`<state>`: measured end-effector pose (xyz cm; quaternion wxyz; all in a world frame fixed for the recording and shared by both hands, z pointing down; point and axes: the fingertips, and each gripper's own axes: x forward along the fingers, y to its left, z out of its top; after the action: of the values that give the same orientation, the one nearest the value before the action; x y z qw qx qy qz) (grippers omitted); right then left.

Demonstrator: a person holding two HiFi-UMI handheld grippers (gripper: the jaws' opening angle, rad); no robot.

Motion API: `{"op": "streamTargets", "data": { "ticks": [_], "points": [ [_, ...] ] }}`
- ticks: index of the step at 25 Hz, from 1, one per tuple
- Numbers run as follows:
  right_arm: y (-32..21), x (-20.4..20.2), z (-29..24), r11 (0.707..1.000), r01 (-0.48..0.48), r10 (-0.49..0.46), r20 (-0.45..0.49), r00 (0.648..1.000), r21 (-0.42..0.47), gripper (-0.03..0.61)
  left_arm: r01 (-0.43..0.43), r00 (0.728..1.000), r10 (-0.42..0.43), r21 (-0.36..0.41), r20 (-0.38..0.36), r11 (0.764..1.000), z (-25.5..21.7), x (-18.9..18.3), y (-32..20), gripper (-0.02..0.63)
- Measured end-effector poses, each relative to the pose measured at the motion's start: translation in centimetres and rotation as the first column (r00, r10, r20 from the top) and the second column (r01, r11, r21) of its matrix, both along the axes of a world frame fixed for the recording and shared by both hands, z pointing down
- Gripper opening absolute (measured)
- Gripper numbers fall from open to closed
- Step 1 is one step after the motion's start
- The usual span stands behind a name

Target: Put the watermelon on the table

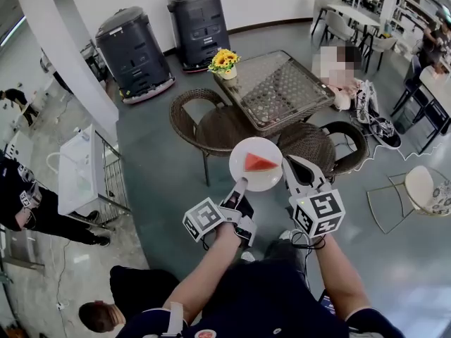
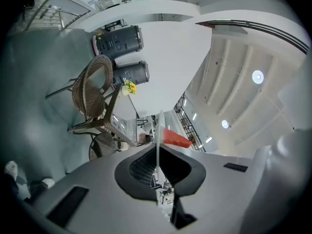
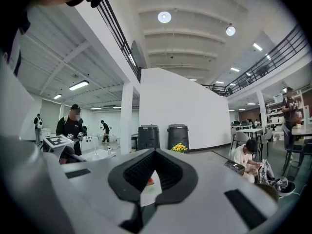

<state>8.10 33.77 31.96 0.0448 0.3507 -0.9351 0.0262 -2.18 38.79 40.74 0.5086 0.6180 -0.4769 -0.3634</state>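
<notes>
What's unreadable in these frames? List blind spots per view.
- Head view: the plate hides its own underside. How far the left gripper and right gripper bite onto the rim is covered by their own jaws.
- Left gripper view: the plate is edge-on, so its top face is unseen. The watermelon shows only partly.
- Right gripper view: the gripper body hides the watermelon except a red sliver.
</notes>
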Motion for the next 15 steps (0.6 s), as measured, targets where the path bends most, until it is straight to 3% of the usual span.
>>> {"op": "streamTargets", "data": {
  "ticks": [15],
  "points": [
    [-7.7, -0.2, -0.1, 1.0, 0.008, -0.007, 0.045, 0.999, -0.024, 0.003, 0.017, 1.0, -0.018, -0.023, -0.021, 1.0, 1.0, -1.1, -6.7, 0.014]
  ]
}}
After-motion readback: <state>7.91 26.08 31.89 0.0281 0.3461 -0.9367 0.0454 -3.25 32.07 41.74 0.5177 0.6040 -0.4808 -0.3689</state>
